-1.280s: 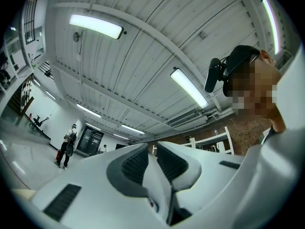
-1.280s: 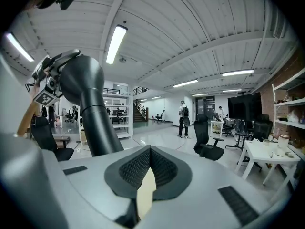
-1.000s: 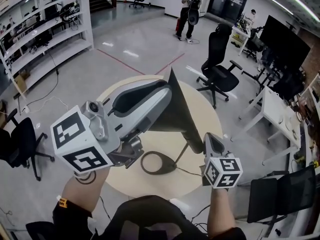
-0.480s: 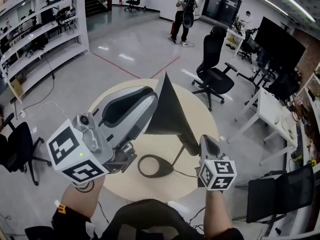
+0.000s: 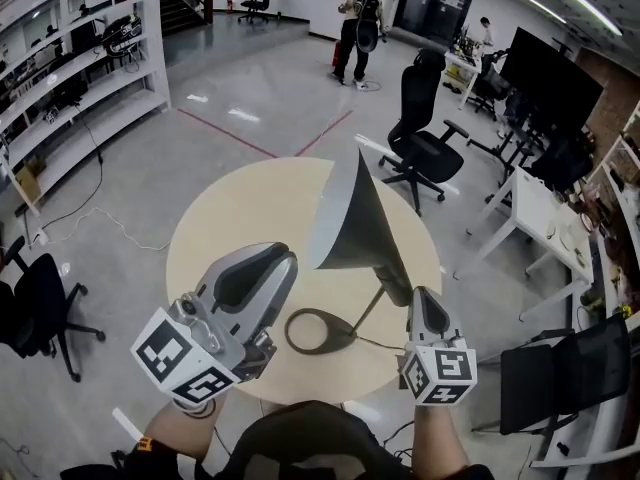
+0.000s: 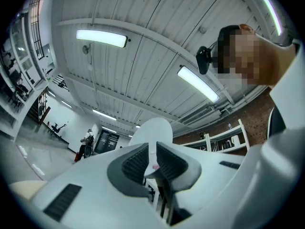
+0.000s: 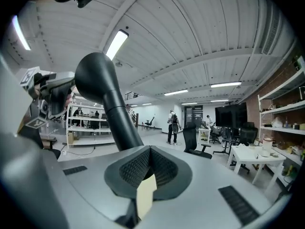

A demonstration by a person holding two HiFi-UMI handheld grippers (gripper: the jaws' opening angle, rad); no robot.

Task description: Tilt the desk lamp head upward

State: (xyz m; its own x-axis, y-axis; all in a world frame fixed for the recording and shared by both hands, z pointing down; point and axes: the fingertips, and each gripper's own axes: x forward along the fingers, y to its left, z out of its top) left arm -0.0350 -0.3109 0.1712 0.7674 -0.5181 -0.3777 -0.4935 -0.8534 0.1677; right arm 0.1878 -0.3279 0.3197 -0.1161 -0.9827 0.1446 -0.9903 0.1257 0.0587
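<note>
The desk lamp stands on a round beige table (image 5: 230, 218). Its dark cone head (image 5: 355, 218) is tipped up, with the pale open mouth facing left. A thin stem runs down to the ring base (image 5: 320, 330). My right gripper (image 5: 420, 296) is shut on the lamp's neck just below the head; in the right gripper view the dark neck (image 7: 116, 113) rises from the jaws (image 7: 148, 161) to the head (image 7: 95, 73). My left gripper (image 5: 270, 260) hangs low at the front left, apart from the lamp, pointing upward at the ceiling, jaws (image 6: 151, 151) together and empty.
A black office chair (image 5: 435, 138) stands beyond the table and a white desk (image 5: 545, 218) to its right. Another black chair (image 5: 40, 298) is at the left, one more (image 5: 560, 388) at the lower right. Shelving (image 5: 70, 78) lines the left wall. A person (image 5: 355, 23) stands far back.
My left gripper has come down off the lamp head to the front left. The head now points more upright. The right gripper stays on the neck.
</note>
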